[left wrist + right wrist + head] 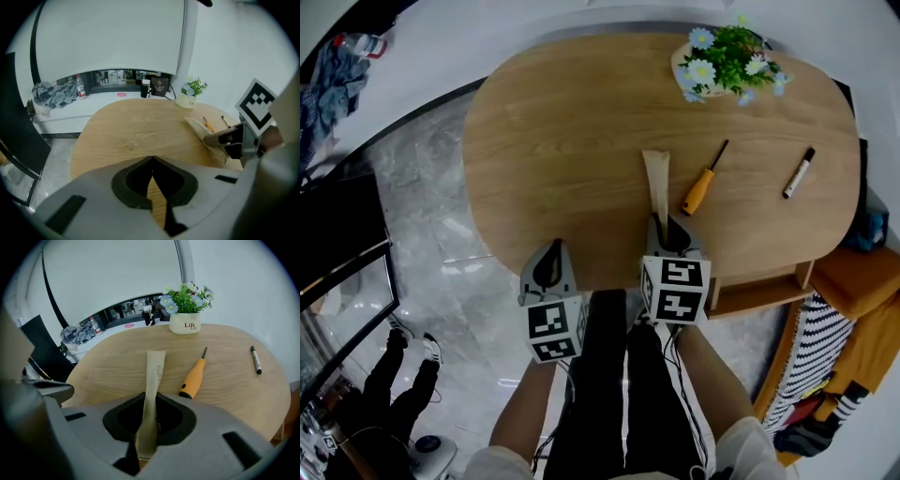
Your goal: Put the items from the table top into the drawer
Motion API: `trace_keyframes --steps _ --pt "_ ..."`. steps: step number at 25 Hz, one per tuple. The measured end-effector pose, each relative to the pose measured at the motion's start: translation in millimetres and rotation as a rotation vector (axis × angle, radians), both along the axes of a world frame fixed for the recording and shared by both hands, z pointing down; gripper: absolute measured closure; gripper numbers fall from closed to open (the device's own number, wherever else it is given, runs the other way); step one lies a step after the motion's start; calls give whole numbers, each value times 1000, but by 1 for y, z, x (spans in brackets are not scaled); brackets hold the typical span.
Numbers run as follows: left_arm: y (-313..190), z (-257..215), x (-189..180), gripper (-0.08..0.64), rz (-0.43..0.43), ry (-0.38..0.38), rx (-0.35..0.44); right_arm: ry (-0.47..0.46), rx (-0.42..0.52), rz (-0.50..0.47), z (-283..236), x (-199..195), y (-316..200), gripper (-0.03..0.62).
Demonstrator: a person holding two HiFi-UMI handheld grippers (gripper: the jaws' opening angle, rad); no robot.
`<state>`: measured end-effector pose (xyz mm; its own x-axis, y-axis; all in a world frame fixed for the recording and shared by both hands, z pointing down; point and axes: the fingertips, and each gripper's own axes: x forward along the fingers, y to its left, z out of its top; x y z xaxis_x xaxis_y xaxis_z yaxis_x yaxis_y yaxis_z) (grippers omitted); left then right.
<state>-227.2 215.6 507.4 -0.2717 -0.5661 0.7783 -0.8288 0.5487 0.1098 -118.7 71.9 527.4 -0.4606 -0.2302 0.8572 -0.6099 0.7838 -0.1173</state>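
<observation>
A long tan paper strip (656, 180) lies lengthwise on the oval wooden table (572, 131), its near end between the jaws of my right gripper (667, 234), which is shut on it. In the right gripper view the tan paper strip (153, 373) runs up from my right gripper (149, 427) toward the flower pot. Just right of it lie an orange-handled screwdriver (701, 186) (193, 377) and, farther right, a black-and-white marker (799, 172) (255, 360). My left gripper (551, 261) (152, 159) hovers over the table's near edge, shut and empty.
A white pot of blue and white flowers (724, 62) (184, 323) stands at the table's far side. An open wooden drawer (759, 292) juts from the table's near right edge. Clothing (853, 319) is piled at the right. Grey marble floor (422, 234) lies left.
</observation>
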Motion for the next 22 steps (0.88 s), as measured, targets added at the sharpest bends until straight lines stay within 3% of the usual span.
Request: trace_keyframes --steps 7,14,22 --pt "-5 -3 16 551 8 3 1 -83 -11 31 -21 13 1 549" --pt "-23 -13 44 551 49 -7 19 -119 8 102 -46 55 -11 549" --pt "-64 -28 104 551 201 -4 50 -116 43 252 -68 135 -33 549"
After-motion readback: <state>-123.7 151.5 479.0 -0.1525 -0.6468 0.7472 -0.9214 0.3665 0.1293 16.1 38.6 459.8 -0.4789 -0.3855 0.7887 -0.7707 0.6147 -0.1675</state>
